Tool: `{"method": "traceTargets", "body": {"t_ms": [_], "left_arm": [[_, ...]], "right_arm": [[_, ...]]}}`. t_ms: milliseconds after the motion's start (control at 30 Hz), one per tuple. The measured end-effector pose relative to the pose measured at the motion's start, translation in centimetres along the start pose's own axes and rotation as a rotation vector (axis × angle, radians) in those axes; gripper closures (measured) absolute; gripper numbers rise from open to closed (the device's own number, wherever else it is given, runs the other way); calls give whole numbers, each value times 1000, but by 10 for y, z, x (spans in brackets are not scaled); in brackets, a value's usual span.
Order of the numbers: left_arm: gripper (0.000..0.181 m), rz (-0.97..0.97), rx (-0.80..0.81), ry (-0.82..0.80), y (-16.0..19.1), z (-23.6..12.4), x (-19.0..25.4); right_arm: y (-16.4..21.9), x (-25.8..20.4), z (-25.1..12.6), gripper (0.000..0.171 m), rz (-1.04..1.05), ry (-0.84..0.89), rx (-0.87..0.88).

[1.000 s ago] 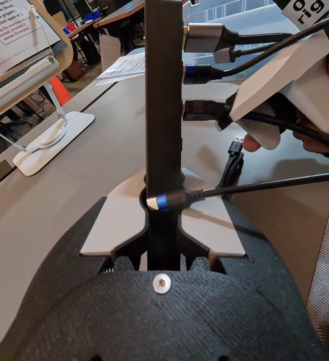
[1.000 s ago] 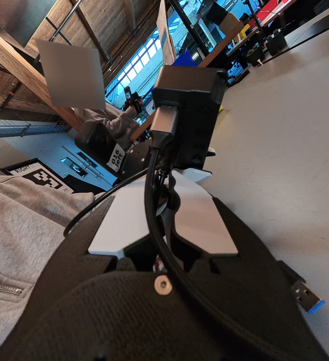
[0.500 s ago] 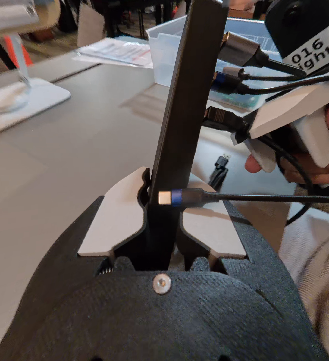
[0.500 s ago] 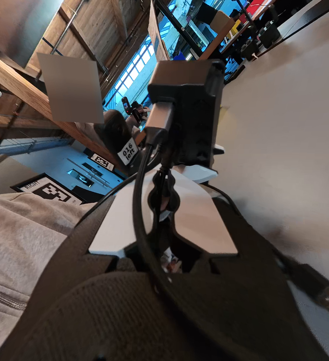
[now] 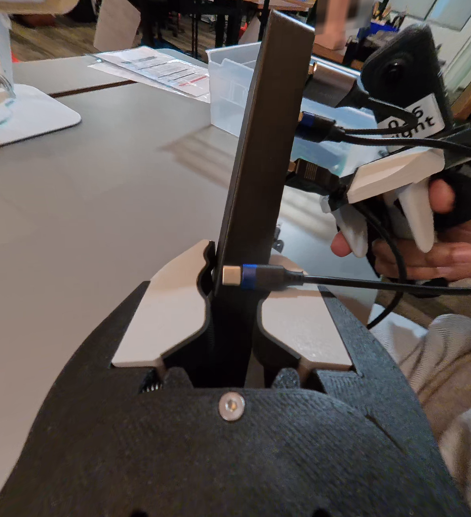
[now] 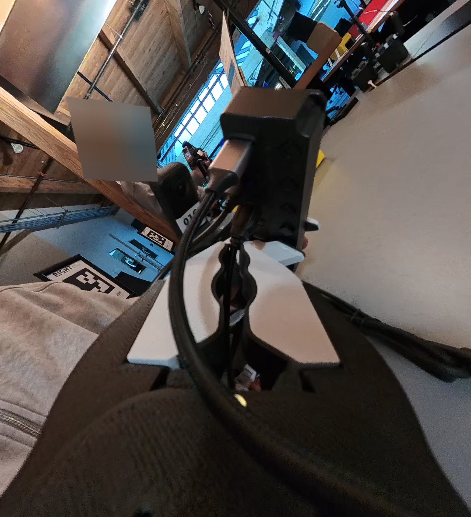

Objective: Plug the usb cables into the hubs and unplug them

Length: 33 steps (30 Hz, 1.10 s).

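My left gripper (image 5: 240,279) is shut on the lower end of a black USB hub (image 5: 268,140) and holds it upright, leaning a little right, above the grey table (image 5: 89,195). Three plugs sit in its right side: a grey one (image 5: 329,84), a blue-ringed one (image 5: 315,123) and a black ribbed one (image 5: 312,170). My right gripper (image 5: 332,201) is shut on the cable just behind the black plug. A loose blue-ringed plug (image 5: 254,275) hangs across the hub's front. In the right wrist view the hub (image 6: 282,167) stands just past my right gripper (image 6: 234,251), with the grey plug (image 6: 234,156) on top.
A clear plastic bin (image 5: 228,92) and papers (image 5: 156,67) lie behind the hub. A white stand base (image 5: 27,117) is at the far left. A bundled black cable (image 6: 396,335) lies on the table under my right gripper. A grey sleeve (image 6: 33,349) is close on the left.
The hub has tilted and swung so the bin and papers now sit behind it. Both grippers moved with it and kept their holds. The loose plug still hangs in front.
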<state>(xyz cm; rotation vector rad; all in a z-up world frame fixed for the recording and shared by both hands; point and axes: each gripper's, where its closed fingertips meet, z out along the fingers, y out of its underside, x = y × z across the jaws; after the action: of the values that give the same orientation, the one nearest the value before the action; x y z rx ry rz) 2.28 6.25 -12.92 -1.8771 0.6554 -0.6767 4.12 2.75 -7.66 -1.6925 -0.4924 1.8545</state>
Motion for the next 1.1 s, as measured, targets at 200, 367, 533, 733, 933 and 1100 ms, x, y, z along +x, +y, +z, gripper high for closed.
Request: {"method": "traceTargets", "body": {"t_ms": [200,367,533,733,933,1100], "left_arm": [[152,-20,-7,29,3,2,1],[154,-36,-7,36,2,0,3],[154,-51,0,48,1,0,4],[155,-61,34,52,-9,-3,8],[154,-70,11,12,-4,-2,1],[155,-390,187,-132,-17,-48,-93]], "right_arm": [[1,1,0,163,-112,84,-29],[0,-2,-1,163,-24,23,-13],[0,-4,-2,163,-6,-11,-18],[-6,-15,-3,163,97,-168,41],[-2,-7,-2,166,-48,-17,-10],[10,-32,-3,167,-125,-79,-37]]}}
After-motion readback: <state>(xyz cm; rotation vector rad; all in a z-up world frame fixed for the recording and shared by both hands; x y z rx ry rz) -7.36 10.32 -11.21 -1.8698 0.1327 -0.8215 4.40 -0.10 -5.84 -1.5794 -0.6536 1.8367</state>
